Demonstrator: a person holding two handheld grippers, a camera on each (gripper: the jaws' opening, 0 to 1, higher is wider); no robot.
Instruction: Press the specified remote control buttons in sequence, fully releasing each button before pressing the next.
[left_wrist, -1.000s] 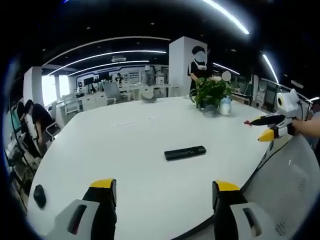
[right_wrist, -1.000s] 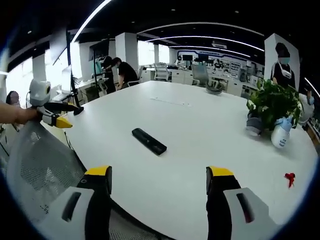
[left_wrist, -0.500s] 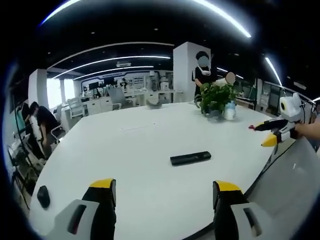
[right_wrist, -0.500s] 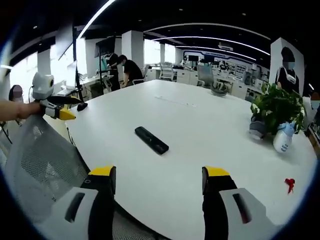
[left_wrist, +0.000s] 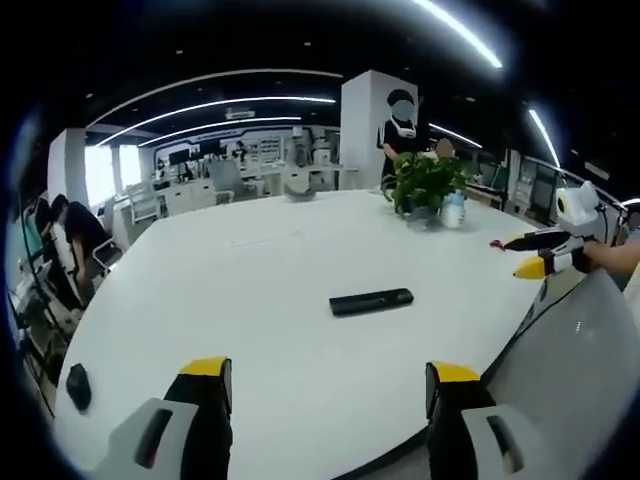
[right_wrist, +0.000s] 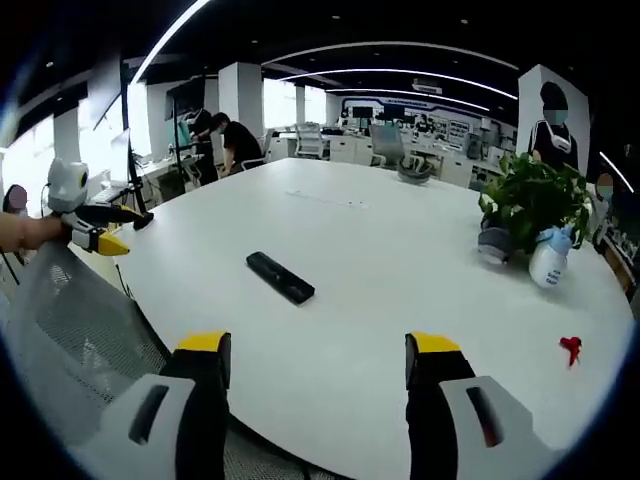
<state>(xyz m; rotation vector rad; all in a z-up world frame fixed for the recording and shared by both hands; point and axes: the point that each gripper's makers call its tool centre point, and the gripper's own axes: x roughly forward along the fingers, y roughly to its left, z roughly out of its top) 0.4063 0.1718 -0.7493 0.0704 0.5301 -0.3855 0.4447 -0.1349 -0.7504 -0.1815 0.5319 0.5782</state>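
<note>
Open office; white table; ceiling light strips; mesh chair.

Left gripper and right gripper hover, jaws spread wide.

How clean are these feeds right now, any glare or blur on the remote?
Left gripper view: the remote reads as a sharp dark bar on the evenly lit white table, no glare on it; fisheye bends the table edge. Right gripper view: remote equally crisp, buttons too small to make out; ceiling strip lights are bright.

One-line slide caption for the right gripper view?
Open right gripper faces a black remote control lying untouched on the white table.
</note>
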